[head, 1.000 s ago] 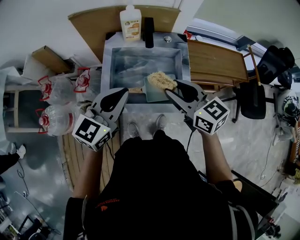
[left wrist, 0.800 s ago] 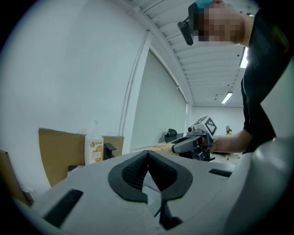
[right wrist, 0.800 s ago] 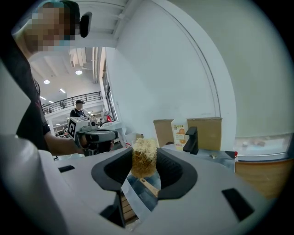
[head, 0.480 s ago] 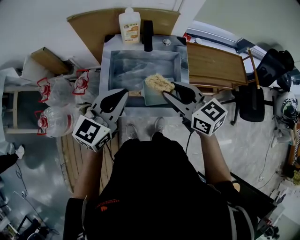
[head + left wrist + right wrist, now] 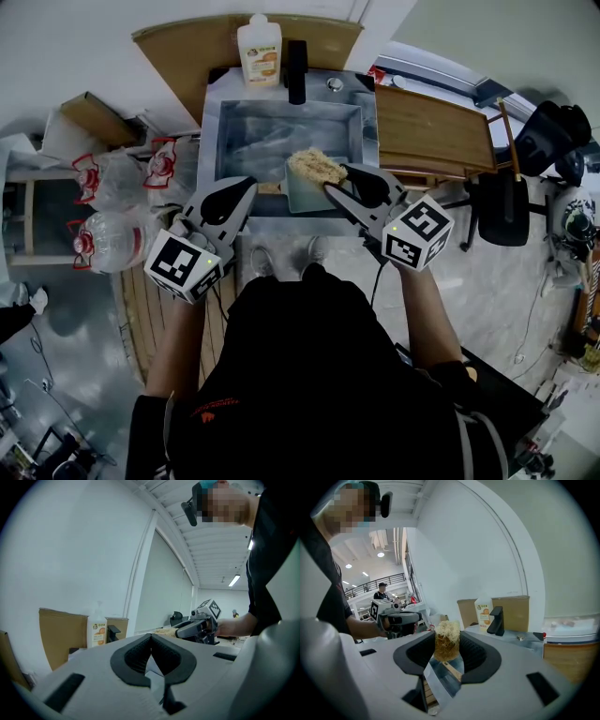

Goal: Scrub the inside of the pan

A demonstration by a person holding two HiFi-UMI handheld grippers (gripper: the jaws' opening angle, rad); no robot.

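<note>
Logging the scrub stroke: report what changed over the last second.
The right gripper, shut on the scrubber, carried it slightly left over the pan. Nothing was taken hold of or let go. The left gripper stayed shut beside the pan; the pan, sink and bottle kept their places.
</note>
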